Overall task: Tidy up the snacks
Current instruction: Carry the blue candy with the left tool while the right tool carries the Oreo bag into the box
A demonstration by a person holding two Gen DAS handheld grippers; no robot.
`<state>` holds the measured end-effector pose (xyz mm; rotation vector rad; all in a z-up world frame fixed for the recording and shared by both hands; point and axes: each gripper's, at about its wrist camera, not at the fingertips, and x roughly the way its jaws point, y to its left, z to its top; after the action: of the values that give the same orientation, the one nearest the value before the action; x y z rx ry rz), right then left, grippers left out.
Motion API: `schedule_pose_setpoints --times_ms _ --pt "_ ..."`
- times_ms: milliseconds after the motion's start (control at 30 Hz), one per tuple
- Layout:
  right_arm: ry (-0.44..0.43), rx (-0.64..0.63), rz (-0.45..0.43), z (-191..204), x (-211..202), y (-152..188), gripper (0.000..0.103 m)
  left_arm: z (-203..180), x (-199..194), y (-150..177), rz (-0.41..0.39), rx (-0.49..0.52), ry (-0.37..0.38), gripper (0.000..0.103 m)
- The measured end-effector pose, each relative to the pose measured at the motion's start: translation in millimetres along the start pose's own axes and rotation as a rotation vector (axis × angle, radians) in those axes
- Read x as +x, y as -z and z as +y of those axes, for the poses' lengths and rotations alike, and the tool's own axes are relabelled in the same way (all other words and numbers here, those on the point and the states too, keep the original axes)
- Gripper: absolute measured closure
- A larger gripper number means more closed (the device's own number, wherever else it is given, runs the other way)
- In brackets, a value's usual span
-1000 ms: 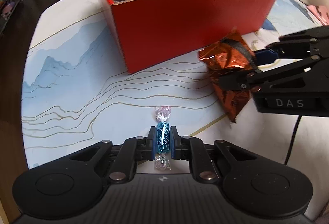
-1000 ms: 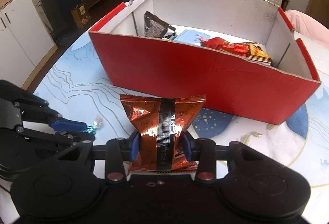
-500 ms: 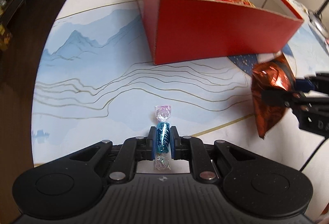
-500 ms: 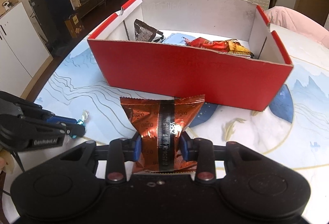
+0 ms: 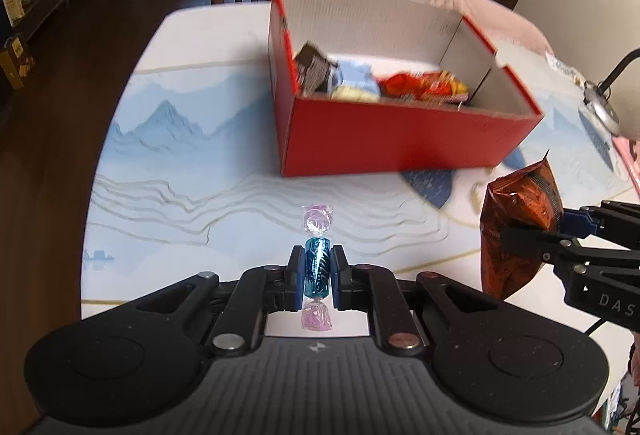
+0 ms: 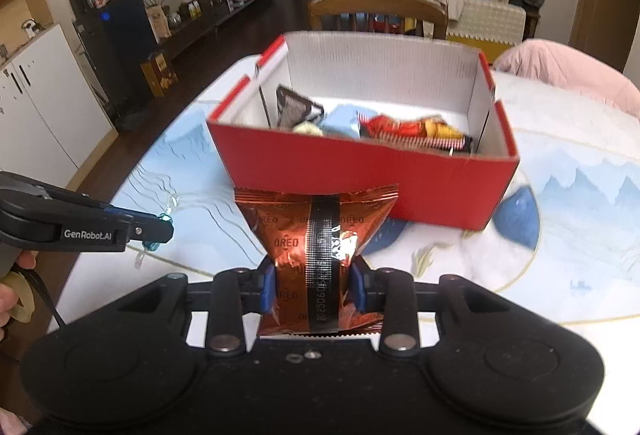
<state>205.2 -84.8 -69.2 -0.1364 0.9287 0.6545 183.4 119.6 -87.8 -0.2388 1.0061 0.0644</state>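
The candy [image 5: 317,272], in a blue wrapper with clear pinkish twisted ends, is pinched across its middle between the two pads of the left gripper [image 5: 317,277]. The jaws are closed as far as the candy allows. It is held above the table [image 5: 168,163] and does not touch it.

The Oreo pack [image 6: 320,251], a copper-orange foil bag with a black seam, is squeezed at its lower half between the blue pads of the right gripper [image 6: 314,289]. The jaws are pressed into the foil, so the bag is narrow there and wider above. The pack is upright and also off the table, to the right of the candy and well apart from it.

Behind both stands the red box [image 6: 360,171], open at the top, white inside. In it lie a dark brown pack [image 6: 294,109] leaning at the left, a light blue pack [image 6: 340,121] in the middle, a small pale yellow thing, and a red-and-yellow pack [image 6: 412,129] at the right. The box stands on the table, which carries a print of blue mountains and gold lines.

Beyond the table there is a wooden chair [image 6: 376,9]. At the right edge of the table a pink cloth [image 6: 568,71] is visible.
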Motion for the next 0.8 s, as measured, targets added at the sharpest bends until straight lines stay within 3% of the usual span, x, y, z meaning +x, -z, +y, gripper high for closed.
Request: schedule_pose_setpoints --times_ms 433,800 --pt "0.029 -0.010 -0.114 -36 -25 -68 0.069 -40 -37 -64 -0.141 0.039 0.023 0.090" --pt "0.065 0.015 -0.094 -70 13 -108 0.069 -65 -9 -117 -0.148 0.089 -0.045 0.090"
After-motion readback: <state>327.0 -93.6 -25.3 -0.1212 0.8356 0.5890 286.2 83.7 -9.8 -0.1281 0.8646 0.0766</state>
